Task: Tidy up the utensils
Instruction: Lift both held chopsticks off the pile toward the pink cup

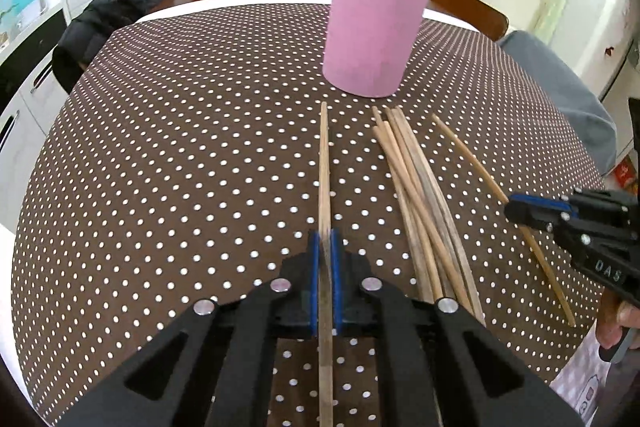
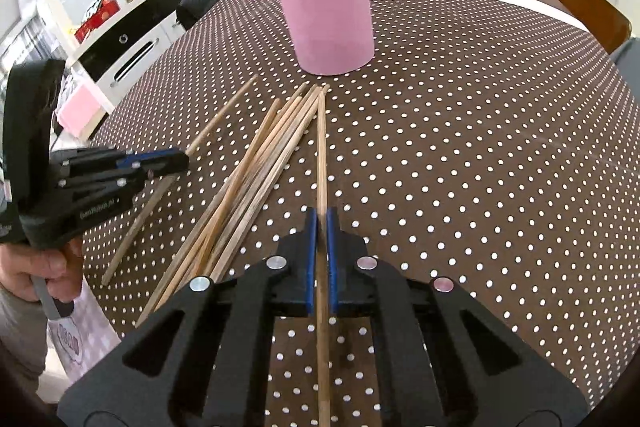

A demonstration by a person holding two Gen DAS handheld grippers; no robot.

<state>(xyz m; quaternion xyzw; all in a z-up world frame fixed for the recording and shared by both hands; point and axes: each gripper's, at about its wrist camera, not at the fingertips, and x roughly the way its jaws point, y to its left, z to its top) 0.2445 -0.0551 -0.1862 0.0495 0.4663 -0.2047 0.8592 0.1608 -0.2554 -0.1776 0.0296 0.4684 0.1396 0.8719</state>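
Brown cloth with white dots covers the surface (image 1: 160, 147), and a pink cup (image 1: 370, 35) stands toward its far edge with several chopsticks upright in it. Between the cup and the near edge lies a loose pile of chopsticks (image 1: 420, 195). The left wrist view shows the left gripper (image 1: 326, 267) with its jaws clamped on one chopstick (image 1: 325, 163) that points toward the cup. The right gripper (image 1: 532, 213) enters from the right edge, lettered "DAS", a hand (image 1: 624, 323) below it. The right wrist view shows that gripper's jaws clamped on another chopstick (image 2: 322, 155), also aimed at the cup. Only this view shows the left gripper's side lettering, too blurred to read. Both grippers tilt steeply downward.
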